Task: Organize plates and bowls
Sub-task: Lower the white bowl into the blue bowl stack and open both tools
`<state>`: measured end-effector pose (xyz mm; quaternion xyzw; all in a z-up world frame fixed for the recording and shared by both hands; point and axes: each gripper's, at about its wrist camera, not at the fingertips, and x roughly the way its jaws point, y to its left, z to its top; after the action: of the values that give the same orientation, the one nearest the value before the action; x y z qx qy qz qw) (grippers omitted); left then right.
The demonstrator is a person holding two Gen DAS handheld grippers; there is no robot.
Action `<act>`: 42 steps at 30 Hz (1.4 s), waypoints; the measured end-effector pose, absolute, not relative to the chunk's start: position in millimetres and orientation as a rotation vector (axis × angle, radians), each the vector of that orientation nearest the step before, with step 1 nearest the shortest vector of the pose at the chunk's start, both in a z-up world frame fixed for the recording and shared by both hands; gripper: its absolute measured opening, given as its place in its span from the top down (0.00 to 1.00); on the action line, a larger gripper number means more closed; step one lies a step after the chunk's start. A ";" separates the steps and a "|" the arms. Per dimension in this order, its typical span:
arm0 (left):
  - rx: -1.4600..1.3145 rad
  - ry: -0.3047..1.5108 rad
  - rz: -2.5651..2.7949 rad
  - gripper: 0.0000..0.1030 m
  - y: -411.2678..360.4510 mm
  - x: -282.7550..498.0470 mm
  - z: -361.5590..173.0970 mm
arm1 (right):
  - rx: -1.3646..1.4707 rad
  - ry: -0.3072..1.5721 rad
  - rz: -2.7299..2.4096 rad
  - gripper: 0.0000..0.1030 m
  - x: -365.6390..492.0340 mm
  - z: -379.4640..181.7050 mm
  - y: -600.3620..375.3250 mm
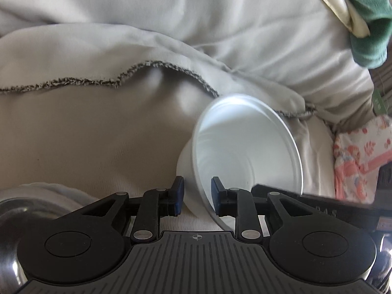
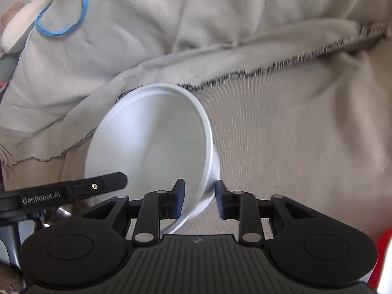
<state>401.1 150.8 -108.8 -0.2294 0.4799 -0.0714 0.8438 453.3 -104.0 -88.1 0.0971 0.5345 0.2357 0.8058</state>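
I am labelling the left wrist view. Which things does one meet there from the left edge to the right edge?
Metal bowl → left gripper with its jaws around the rim of the white bowl → the right gripper's finger → floral cloth.

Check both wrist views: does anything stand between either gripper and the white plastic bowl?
Nothing visible does. The white plastic bowl is tilted on the beige cloth, its wall already between the fingers of the left gripper and the right gripper, one finger inside, one outside.
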 end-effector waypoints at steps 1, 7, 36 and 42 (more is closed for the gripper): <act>-0.466 1.011 -0.156 0.73 148.6 398.7 -104.5 | 0.201 1.141 0.508 0.72 451.5 -86.6 -103.8; -0.449 1.003 -0.148 0.74 149.2 397.7 -102.1 | 0.180 1.098 0.530 0.72 443.0 -77.7 -102.4; -0.373 0.762 -0.242 0.68 113.7 234.1 17.5 | 0.162 0.809 0.516 0.71 297.7 28.6 -146.5; -0.443 0.867 -0.194 0.68 120.3 238.1 -21.2 | 0.119 0.874 0.510 0.71 281.7 10.2 -142.9</act>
<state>238.1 120.3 -21.2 -0.2126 0.4160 -0.0933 0.8792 281.7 -142.9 10.2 0.0572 0.4182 0.2440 0.8731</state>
